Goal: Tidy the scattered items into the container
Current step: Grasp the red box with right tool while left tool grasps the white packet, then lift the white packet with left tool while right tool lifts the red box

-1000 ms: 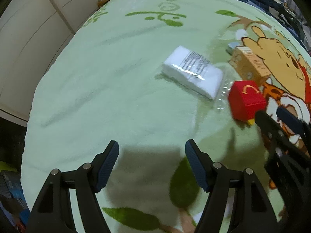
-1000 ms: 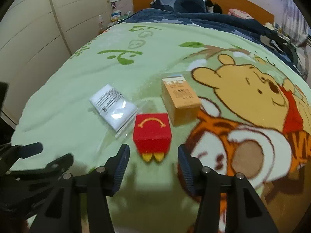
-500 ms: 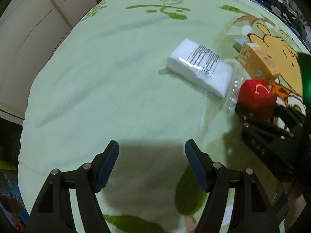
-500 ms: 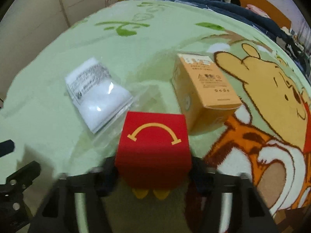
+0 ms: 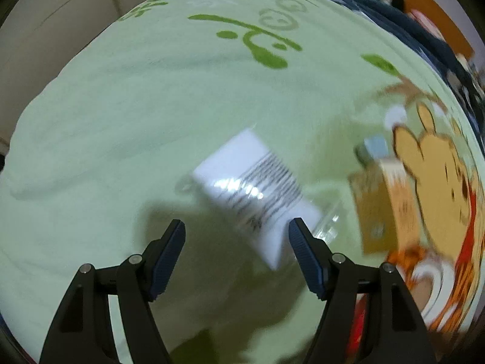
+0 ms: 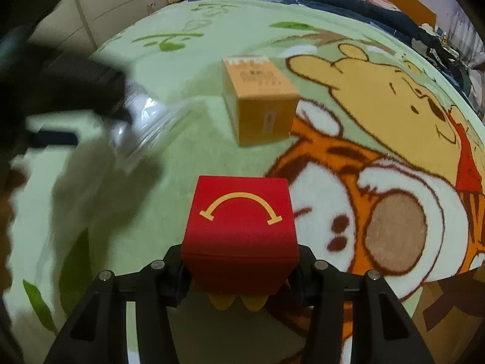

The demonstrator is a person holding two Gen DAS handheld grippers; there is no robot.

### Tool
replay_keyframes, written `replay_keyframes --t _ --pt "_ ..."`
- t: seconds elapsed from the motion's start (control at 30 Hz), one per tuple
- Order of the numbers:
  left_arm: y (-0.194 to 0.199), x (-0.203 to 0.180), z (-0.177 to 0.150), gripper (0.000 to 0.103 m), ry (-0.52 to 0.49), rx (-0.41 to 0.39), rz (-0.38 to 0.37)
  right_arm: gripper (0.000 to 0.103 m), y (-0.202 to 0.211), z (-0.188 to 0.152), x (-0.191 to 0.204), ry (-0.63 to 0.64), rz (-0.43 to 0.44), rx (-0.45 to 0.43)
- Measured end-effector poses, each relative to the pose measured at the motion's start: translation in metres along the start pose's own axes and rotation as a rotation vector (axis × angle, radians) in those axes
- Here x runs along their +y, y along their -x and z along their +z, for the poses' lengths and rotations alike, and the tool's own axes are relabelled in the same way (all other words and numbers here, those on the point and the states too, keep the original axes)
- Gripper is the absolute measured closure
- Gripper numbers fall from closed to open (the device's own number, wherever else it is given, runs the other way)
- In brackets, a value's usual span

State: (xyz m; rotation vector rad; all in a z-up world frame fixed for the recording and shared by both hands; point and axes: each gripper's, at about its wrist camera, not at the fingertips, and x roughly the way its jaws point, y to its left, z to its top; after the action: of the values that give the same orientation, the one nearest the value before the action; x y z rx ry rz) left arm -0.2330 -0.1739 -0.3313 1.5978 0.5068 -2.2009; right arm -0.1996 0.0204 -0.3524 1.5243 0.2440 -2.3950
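While the right gripper [image 6: 241,276] is clamping its pads on both sides of the red box [image 6: 239,230], the left gripper [image 5: 236,242] is hanging w/ jaws spread and nothing pinched, just over the near end of the white packet [image 5: 254,188]. That packet is sitting in a clear plastic sleeve on the green cartoon blanket [image 5: 121,115], angled diagonally; its near corner is lying btwn the left fingers but not touching them. Left view is blurring, so finer detail is hard to read.

Red box is sitting low btwn the right fingers, yellow arrow on top, two yellow tabs poking out underneath. Whether it's off the blanket yet, can't tell. The orange carton [image 6: 257,100] is lying beyond it, apart from both grippers. Something small and blue-grey [image 5: 371,148] is peeking behind the carton in the left view, too blurred to ID.

Step in hand looks like pick-up: red box secured on the right, packet being lined up on the left. No container is showing in either view, so next the right needs to be lifting and finding it; the left needs to be squaring across the packet's narrow width before closing, since the slick sleeve could slip.
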Motion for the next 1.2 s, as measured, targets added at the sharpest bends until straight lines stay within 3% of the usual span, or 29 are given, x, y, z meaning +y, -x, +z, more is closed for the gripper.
replay_keyframes --t 0.07,0.2,0.23,0.3,0.33,0.4,0.43,0.5,0.6,0.83,0.93,1.0,1.07,1.2 --pt "-0.009 -0.006 0.007 0.018 0.049 -0.012 0.030 0.051 -0.002 0.000 0.001 0.010 0.003 0.004" --pt "-0.028 -0.011 0.013 0.009 0.103 -0.026 0.070 0.051 -0.003 -0.003 0.000 0.009 0.015 0.015" --pt "-0.032 -0.011 0.014 0.000 0.107 -0.016 0.072 0.051 -0.003 -0.004 0.001 0.013 0.016 0.015" --pt "-0.044 -0.007 0.014 0.000 0.128 0.016 0.076 0.051 -0.003 -0.005 0.001 0.022 0.018 0.013" --pt "-0.046 -0.004 0.013 0.003 0.139 0.016 0.066 0.051 -0.003 -0.005 0.000 0.021 0.020 0.011" --pt "-0.041 -0.006 0.011 0.033 0.093 -0.006 0.044 0.051 -0.003 -0.006 -0.001 0.016 0.028 0.007" --pt "-0.036 -0.013 0.010 0.070 0.026 -0.018 0.020 0.051 -0.003 -0.007 -0.001 0.011 0.031 0.006" --pt "-0.025 -0.026 0.003 0.076 -0.116 -0.039 0.009 0.051 -0.002 -0.007 -0.001 0.002 0.035 0.005" --pt "-0.011 -0.023 -0.014 0.078 -0.224 -0.038 -0.015 0.051 0.000 -0.009 -0.002 -0.009 0.036 0.004" --pt "0.021 0.035 -0.082 0.079 -0.463 0.035 -0.053 0.051 0.006 -0.018 0.000 -0.031 0.044 0.008" --pt "0.023 0.054 -0.111 0.075 -0.613 0.089 -0.053 0.051 0.007 -0.022 0.004 -0.031 0.036 0.010" --pt "0.025 0.064 -0.123 0.064 -0.657 0.073 -0.040 0.050 0.007 -0.023 0.005 -0.035 0.027 0.010" --pt "0.025 0.069 -0.121 0.030 -0.609 0.076 -0.036 0.050 0.007 -0.022 0.006 -0.038 0.018 0.014" --pt "0.033 0.078 -0.106 0.025 -0.386 0.078 -0.096 0.050 0.006 -0.023 0.006 -0.040 0.006 0.019"
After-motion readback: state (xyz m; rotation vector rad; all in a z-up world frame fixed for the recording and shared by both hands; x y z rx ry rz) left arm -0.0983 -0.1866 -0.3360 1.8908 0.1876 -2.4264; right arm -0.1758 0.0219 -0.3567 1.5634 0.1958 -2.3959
